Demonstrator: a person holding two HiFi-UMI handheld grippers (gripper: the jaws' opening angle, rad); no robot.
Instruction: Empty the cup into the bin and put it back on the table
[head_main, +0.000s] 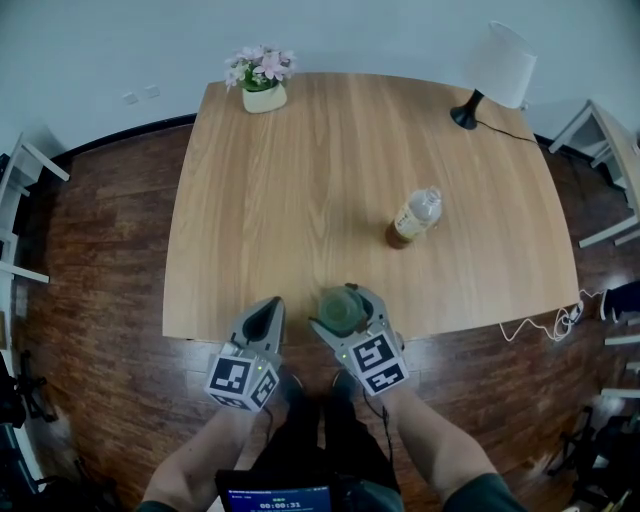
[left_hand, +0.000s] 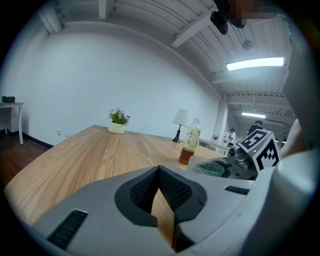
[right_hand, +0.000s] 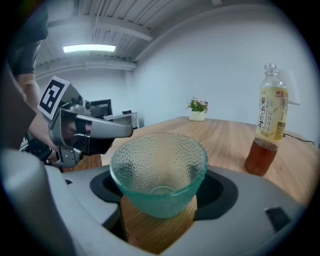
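Note:
A green dimpled glass cup (head_main: 340, 312) (right_hand: 159, 170) stands upright and looks empty. My right gripper (head_main: 348, 302) (right_hand: 160, 200) is shut on it, just over the near edge of the wooden table (head_main: 300, 200). The cup also shows at the right of the left gripper view as a green cup (left_hand: 204, 166). My left gripper (head_main: 267, 308) (left_hand: 159, 172) hovers just left of the right one. Its jaws meet at the tips with nothing between them.
A bottle of brown tea (head_main: 414, 217) (right_hand: 270, 125) stands right of the table's middle. A flower pot (head_main: 262, 82) sits at the far left edge and a white lamp (head_main: 495, 70) at the far right corner. White furniture frames (head_main: 20, 200) flank the table, and a cable (head_main: 540, 325) lies on the dark floor.

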